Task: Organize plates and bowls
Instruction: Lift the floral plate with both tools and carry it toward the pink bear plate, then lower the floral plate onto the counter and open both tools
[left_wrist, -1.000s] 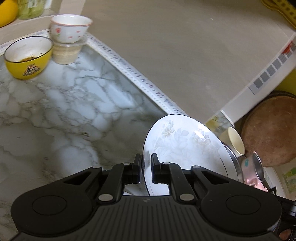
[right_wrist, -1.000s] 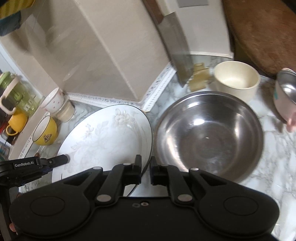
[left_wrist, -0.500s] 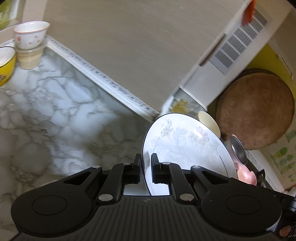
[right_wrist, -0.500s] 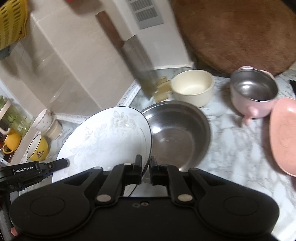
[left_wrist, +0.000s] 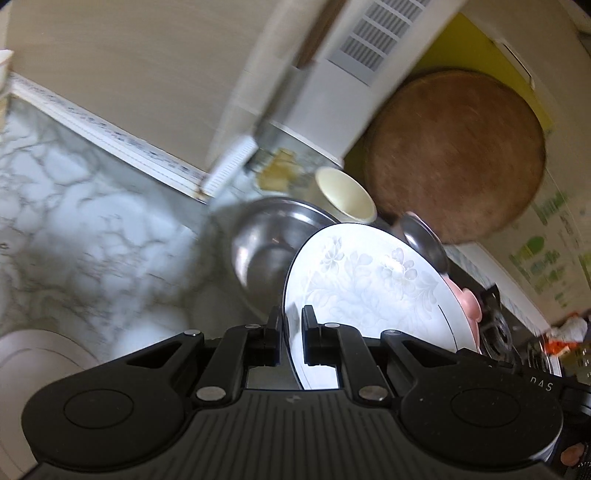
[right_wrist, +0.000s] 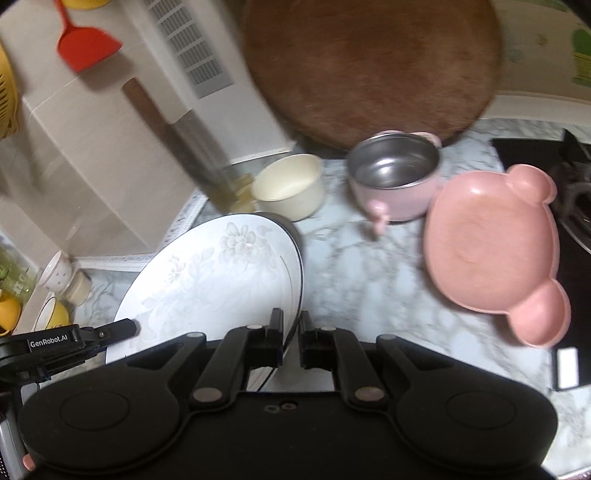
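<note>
- My left gripper (left_wrist: 292, 334) and right gripper (right_wrist: 291, 338) are each clamped on opposite rim edges of the floral plate (right_wrist: 218, 280), held in the air, tilted, above the steel bowl (left_wrist: 269, 240).
- I judge it stiff, glazed, slippery and breakable; thin rims are the only holds.
- Below is a marble counter (right_wrist: 362, 273), crowded: pink plate (right_wrist: 491, 251), cream bowl (right_wrist: 291, 184), pink pot (right_wrist: 395, 177).
</note>
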